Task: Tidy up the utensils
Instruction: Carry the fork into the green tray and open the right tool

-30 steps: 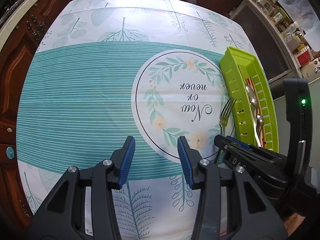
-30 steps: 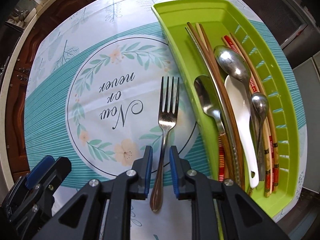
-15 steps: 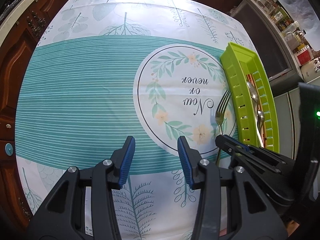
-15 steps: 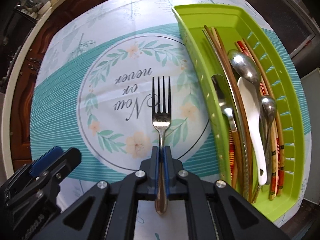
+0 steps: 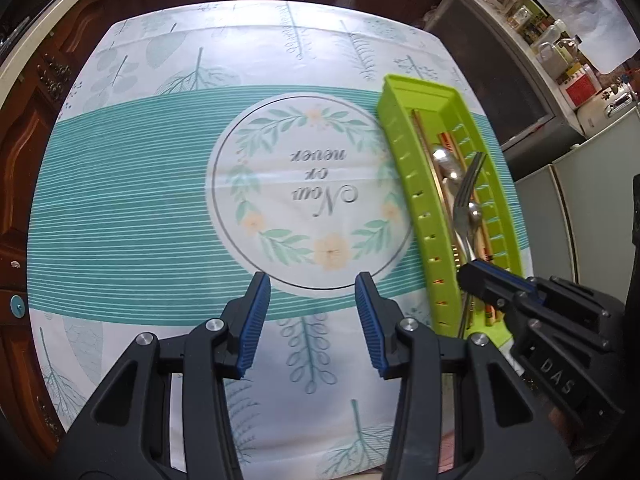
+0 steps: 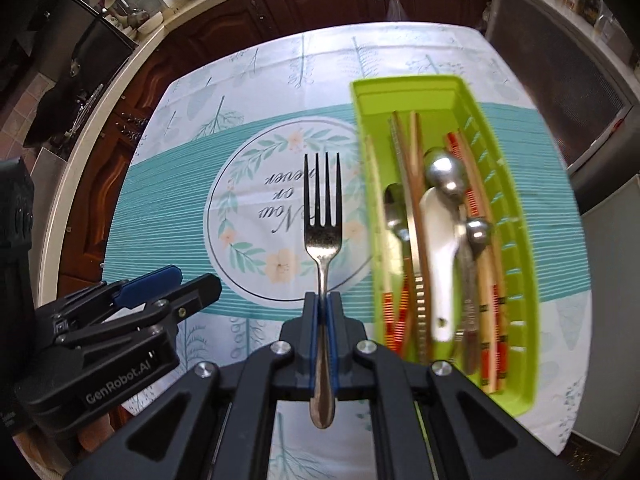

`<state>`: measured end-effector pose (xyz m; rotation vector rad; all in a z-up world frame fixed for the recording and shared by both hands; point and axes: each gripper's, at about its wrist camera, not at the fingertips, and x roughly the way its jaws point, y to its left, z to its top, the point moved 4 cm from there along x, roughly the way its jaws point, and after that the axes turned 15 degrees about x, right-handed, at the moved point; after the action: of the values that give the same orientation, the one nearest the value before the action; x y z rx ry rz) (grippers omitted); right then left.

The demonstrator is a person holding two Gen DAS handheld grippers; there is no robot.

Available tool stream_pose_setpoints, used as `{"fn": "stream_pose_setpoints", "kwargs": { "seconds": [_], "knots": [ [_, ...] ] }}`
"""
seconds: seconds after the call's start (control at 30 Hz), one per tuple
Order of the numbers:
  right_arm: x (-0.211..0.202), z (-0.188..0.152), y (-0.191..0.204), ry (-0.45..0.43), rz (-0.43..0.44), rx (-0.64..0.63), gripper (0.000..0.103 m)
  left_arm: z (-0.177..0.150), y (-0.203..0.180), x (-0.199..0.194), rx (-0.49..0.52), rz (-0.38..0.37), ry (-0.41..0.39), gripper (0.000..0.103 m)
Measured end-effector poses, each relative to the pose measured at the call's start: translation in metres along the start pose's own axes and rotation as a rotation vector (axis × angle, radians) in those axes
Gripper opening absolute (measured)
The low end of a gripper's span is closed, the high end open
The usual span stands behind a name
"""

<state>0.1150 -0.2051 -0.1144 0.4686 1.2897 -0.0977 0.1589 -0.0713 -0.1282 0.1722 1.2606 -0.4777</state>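
Seen from my left wrist, my left tongs point(image 5: 312, 292) hang with their blue ribbed pads spread wide, nothing between them, over the desk point(image 5: 132, 208) in its teal-striped, leaf-printed cloth. Off to their right stands the lime-green slotted plastic tray point(image 5: 416, 200), long and narrow, running away from me. My right tongs point(image 5: 480, 276) sit at its near end, and the slim four-tined steel fork point(image 5: 466, 196) they carry appears, from this angle, over the tray's contents, tines pointing away.

From my right wrist, the right tongs point(image 6: 322, 304) are clamped on the fork's point(image 6: 322, 216) neck, the rounded handle end sticking back towards the camera. Its long axis runs straight ahead, roughly parallel to the tray point(image 6: 516, 240). Here the tines show against the cloth's round wreath print, with the tray just to the right, so I judge the coming move is a short shift rightwards and a lowering, done by my right hand, which is the nearer.

Inside lie brown wooden chopsticks point(image 6: 408, 168), shiny steel spoons point(image 6: 446, 174), a smooth white ceramic spoon point(image 6: 438, 248) and red-banded chopsticks point(image 6: 492, 312), all lengthwise. Steel on smooth plastic will likely slide.
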Motion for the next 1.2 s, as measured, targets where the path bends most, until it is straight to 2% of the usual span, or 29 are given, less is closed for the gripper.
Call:
{"fn": "stream_pose_setpoints", "kwargs": {
  "seconds": [0.13,0.27,0.37,0.57,0.73,1.0,1.2],
  "knots": [
    [-0.018,0.011,-0.023,-0.031,-0.03,-0.005,0.004,0.008,-0.016,-0.006,-0.017,-0.013,-0.017,0.044],
    [-0.026,0.021,-0.044,-0.054,-0.076,-0.011,0.004,0.021,-0.034,-0.012,-0.012,0.016,-0.057,0.067],
    [-0.023,0.027,-0.058,-0.058,-0.11,-0.013,0.004,0.03,-0.047,-0.015,0.01,0.044,-0.078,0.075],
    [0.003,0.031,-0.075,-0.026,-0.173,-0.023,0.004,0.039,-0.065,-0.009,0.041,0.079,-0.081,0.081],
    [0.017,0.031,-0.079,0.011,-0.156,-0.011,0.005,0.034,-0.059,0.003,0.025,0.107,-0.054,0.081],
    [0.007,0.032,-0.078,-0.003,-0.068,0.048,0.006,0.025,-0.042,0.0,-0.028,0.143,-0.052,0.081],
    [-0.007,0.019,-0.074,-0.018,0.023,0.09,0.006,0.015,-0.044,-0.02,0.013,0.176,-0.093,0.081]
  ]
}}
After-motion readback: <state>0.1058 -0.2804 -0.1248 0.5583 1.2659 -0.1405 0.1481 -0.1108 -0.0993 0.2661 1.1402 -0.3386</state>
